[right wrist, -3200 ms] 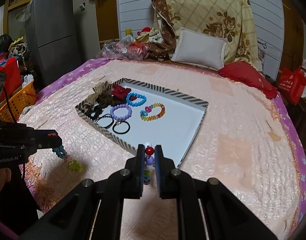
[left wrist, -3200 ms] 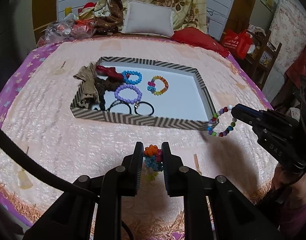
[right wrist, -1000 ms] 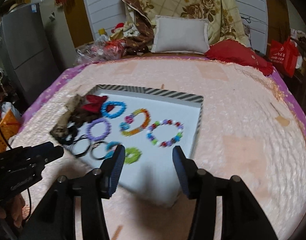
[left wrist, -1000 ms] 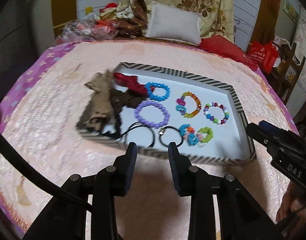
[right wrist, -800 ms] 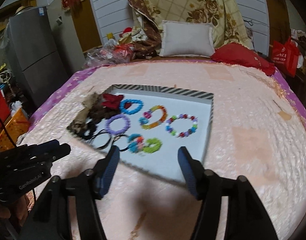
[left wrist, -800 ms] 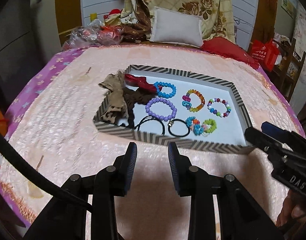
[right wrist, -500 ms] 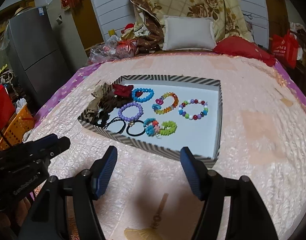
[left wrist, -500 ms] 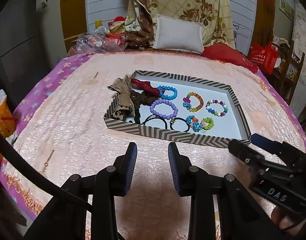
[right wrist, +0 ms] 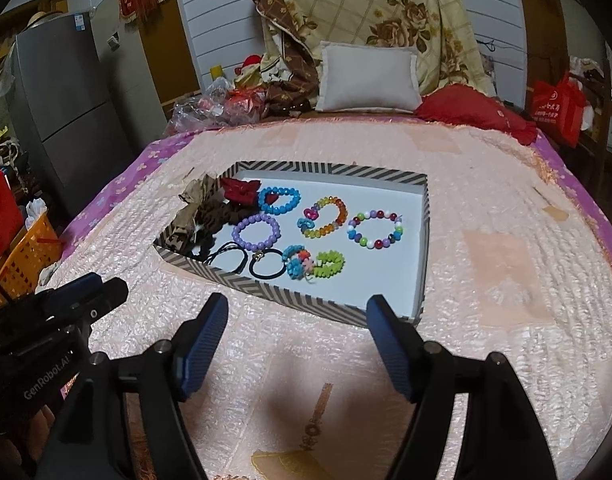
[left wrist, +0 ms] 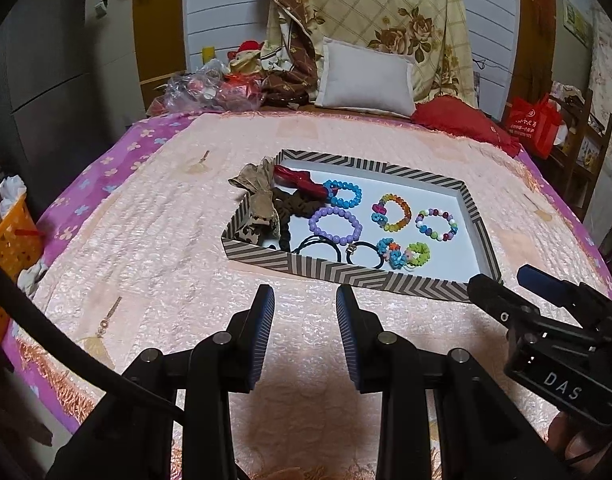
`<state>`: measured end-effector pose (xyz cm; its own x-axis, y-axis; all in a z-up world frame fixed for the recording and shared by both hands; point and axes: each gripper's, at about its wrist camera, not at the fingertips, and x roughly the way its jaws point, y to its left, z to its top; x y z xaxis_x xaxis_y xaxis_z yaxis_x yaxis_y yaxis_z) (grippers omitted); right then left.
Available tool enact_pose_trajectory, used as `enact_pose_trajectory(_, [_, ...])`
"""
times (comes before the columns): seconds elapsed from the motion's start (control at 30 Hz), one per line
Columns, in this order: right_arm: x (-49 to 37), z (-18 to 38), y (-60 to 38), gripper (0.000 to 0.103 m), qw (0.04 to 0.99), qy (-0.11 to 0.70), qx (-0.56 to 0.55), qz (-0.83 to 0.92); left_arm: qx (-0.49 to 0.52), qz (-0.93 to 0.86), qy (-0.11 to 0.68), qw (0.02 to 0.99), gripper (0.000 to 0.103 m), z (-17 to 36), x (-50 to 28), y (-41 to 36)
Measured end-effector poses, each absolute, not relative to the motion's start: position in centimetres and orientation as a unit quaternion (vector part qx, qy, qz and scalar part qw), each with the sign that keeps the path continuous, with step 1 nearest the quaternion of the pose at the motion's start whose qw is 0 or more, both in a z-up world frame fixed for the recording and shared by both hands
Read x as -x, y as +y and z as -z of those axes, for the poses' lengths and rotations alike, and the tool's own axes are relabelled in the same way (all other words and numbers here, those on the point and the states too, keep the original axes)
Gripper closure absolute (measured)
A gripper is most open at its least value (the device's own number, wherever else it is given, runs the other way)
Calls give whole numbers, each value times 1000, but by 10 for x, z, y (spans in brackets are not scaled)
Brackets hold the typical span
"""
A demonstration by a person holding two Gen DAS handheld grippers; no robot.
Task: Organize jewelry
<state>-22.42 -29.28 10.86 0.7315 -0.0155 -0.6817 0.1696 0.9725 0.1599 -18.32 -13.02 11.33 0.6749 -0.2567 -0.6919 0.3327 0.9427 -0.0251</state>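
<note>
Jewelry lies gathered in the chevron-striped tray (right wrist: 425, 240) in the middle of the bed: a blue bead bracelet (right wrist: 279, 200), a purple bead bracelet (right wrist: 256, 232), an orange-and-yellow one (right wrist: 323, 217), a multicoloured bead bracelet (right wrist: 375, 229) and a blue, orange and green one (right wrist: 314, 263) nearest the front wall. Two black hair ties (right wrist: 248, 262) sit by the front left corner, with brown and red fabric pieces (right wrist: 210, 208) heaped at the left end.

Both tools hang just short of the tray's near wall and hold nothing. The left gripper (left wrist: 305, 338) has its fingers parted a little; the right gripper (right wrist: 297, 346) is spread wide.

Judging by the layout, the sorting looks close to done. If anything remains, it is tidying: the blue bracelet touches the red fabric piece, and the front bracelet crowds the hair ties. A good move would be to come down from above, pinch one strand of beads only, and lift clear of the wall before sliding.

The tray's front wall hides a strip of its floor, and the fabric heap may cover smaller pieces; I cannot tell. The near edge of the pink bedspread (left wrist: 154, 240) is blocked by the tools themselves.
</note>
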Motion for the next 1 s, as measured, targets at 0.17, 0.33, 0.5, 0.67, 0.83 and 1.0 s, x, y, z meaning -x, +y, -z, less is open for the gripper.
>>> enact_pose_trajectory(0.17, [223,-107,-294,28,923,366,-107,51,-54,158,366,915,57,-115,184,-131])
enact_pose_trajectory(0.33, [222,-106,-294,28,923,367,-106,53,-53,157,368,915,57,-114,184,-131])
enact_pose_trajectory(0.5, [220,-103,-296,27,920,373,-106,55,-54,157,370,914,57,-112,183,-133])
enact_pose_trajectory(0.67, [219,-100,-296,27,919,376,-104,56,-56,157,371,913,57,-111,182,-134])
enact_pose_trajectory(0.83, [219,-100,-296,27,919,375,-104,56,-60,158,373,912,57,-109,181,-136])
enact_pose_trajectory(1.0, [216,-98,-297,27,918,379,-104,55,-62,158,373,912,57,-108,179,-138])
